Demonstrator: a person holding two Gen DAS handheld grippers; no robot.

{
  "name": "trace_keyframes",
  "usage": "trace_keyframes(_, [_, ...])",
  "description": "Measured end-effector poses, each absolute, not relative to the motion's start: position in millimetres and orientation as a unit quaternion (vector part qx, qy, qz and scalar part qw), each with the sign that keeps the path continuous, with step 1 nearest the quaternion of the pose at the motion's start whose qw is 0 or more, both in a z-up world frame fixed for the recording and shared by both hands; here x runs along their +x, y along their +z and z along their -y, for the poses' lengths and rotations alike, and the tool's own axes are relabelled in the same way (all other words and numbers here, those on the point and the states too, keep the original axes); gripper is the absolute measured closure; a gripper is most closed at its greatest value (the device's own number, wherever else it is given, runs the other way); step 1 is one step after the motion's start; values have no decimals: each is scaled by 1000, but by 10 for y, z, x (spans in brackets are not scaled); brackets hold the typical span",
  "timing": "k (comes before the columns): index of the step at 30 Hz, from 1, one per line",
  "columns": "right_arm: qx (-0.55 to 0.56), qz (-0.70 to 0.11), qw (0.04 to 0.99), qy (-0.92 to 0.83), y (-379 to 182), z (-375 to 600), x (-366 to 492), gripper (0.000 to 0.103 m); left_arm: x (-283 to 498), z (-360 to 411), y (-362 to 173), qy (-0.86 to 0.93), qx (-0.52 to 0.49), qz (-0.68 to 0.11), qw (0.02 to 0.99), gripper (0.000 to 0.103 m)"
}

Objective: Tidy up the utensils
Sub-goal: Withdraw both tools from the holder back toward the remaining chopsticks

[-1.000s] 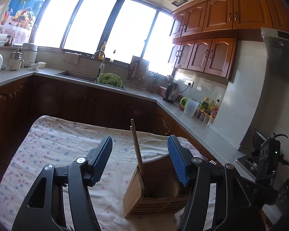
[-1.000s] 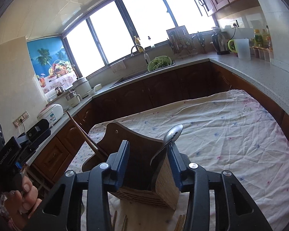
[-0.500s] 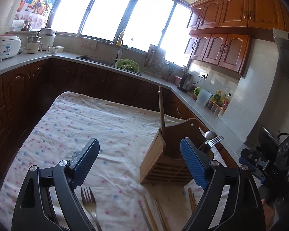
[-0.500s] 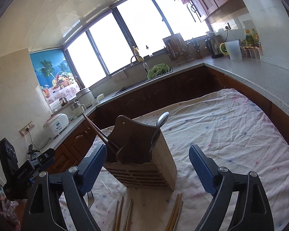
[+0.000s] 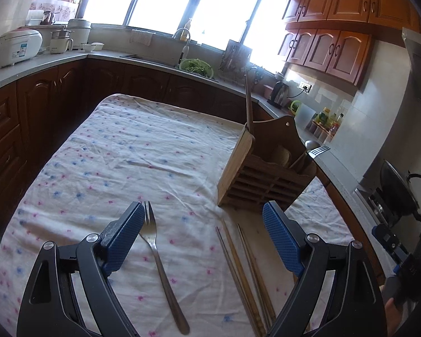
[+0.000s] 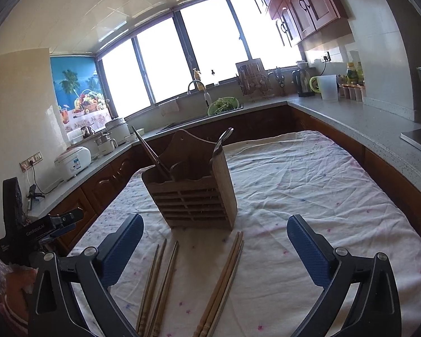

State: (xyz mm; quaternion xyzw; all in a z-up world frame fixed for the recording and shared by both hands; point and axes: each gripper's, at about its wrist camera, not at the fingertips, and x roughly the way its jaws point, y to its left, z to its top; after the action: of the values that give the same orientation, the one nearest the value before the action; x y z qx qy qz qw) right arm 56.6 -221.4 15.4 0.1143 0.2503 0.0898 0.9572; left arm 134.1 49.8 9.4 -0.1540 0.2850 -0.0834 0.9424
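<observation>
Sunlight is pouring through the wide kitchen windows (image 6: pixel 210 56) behind a table that is wearing a wrinkled white cloth (image 5: pixel 126 154) dotted with pink and blue. On that cloth a wooden utensil holder (image 6: pixel 193 193) is standing upright, with a long wooden stick (image 5: pixel 249 106) leaning out of its left compartment and a metal spoon and fork (image 5: pixel 318 150) poking up from its right compartment. The left gripper (image 5: pixel 205 238) is hovering over the near part of the table with its blue-padded jaws spread wide and holding nothing; a metal fork (image 5: pixel 160 264) is lying flat on the cloth just beside the inner face of its left finger, tines pointing away from the camera. Loose wooden chopsticks (image 5: pixel 244 275) are lying between the fork and the right finger, their tips reaching toward the holder's base. The right gripper (image 6: pixel 214 244) is likewise hanging released and empty, facing the slatted front of the holder from close by. Between its two fingers, two loose bunches of chopsticks (image 6: pixel 224 278) are lying on the cloth, splaying apart toward the camera, their far ends near the holder but not touching it.
</observation>
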Motion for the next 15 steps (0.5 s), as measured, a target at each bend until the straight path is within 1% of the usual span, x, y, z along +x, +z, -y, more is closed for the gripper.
trace_keyframes(9, [108,-285,950,70,-75,2232,426,0,1208,-339,-72,-90,-136,-317,934,15])
trace_keyframes(15, [130,-300,943,62,-141,2324,440,1,1210,-274,-97,-94,-128,-328,931,15])
